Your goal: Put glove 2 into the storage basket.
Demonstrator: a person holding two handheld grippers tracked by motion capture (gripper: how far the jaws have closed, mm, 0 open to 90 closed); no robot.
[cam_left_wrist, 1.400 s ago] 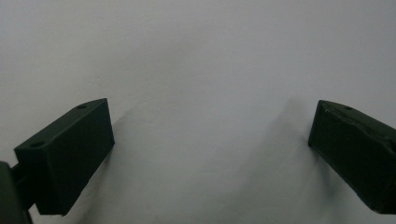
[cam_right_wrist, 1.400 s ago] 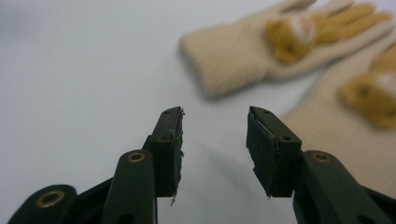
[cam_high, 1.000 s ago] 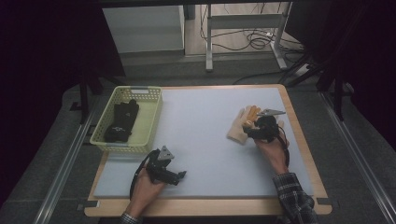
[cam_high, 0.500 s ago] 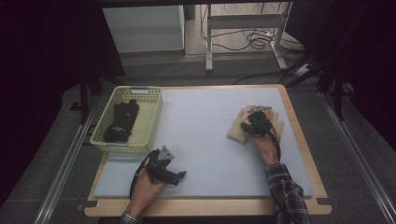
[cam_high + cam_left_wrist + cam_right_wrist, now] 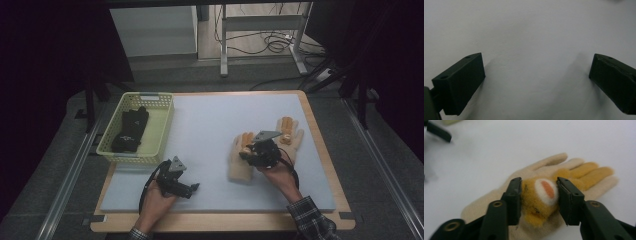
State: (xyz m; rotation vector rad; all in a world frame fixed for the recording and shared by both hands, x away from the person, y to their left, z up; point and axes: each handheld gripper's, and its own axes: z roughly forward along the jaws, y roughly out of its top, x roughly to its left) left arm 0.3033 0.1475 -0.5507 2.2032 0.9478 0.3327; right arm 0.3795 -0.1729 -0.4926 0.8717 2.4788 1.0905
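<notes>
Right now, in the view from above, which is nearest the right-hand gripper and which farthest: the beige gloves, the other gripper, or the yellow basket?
1. Beige gloves: right under the right gripper, whose jaws pinch the orange patch on one.
2. Left gripper: across the mat, at the near left.
3. Yellow basket: farthest, at the mat's left edge, with a black glove inside.

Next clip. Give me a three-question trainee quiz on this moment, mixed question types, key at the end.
1. True or false: the left tool has a glove between its jaws.
2. What lies in the basket? A) black gloves B) a beige glove C) nothing
3. Fill in: the right tool's jaws sit either side of the ____ patch on the beige glove.

Key: 1. False: its jaws are open over bare mat. 2. A, the black gloves. 3. orange.
</notes>
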